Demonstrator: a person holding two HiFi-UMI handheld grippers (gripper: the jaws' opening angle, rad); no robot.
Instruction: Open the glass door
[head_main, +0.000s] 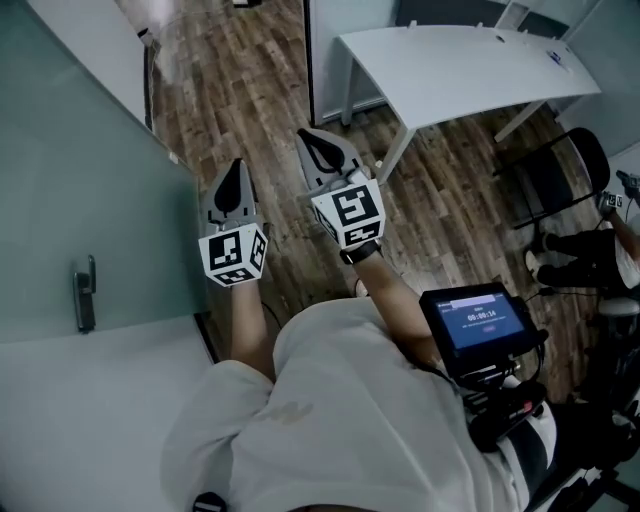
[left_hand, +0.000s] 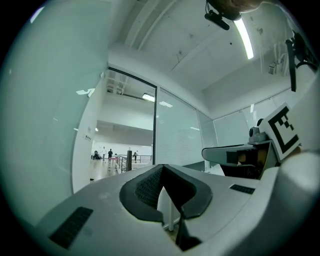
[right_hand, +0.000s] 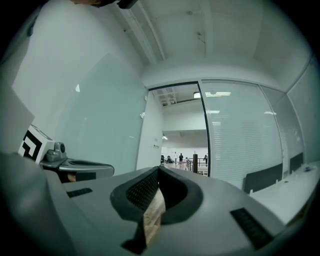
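The frosted glass door (head_main: 90, 200) stands swung open at the left of the head view, its dark metal handle (head_main: 85, 293) low on the pane. My left gripper (head_main: 235, 178) is shut and empty, right of the door's free edge and apart from the handle. Beside it my right gripper (head_main: 312, 140) is also shut with nothing in it. Both point level toward the open doorway (left_hand: 120, 135). In the left gripper view the jaw tips (left_hand: 162, 167) meet; in the right gripper view the tips (right_hand: 159, 169) meet as well, with the doorway (right_hand: 182, 132) straight ahead.
A white table (head_main: 450, 65) stands ahead on the right over wood flooring (head_main: 240, 90). A black chair (head_main: 550, 175) and a seated person's legs (head_main: 585, 255) are at the far right. A fixed glass wall with blinds (right_hand: 240, 135) borders the doorway. Small distant people (left_hand: 110, 152) stand in the hall beyond.
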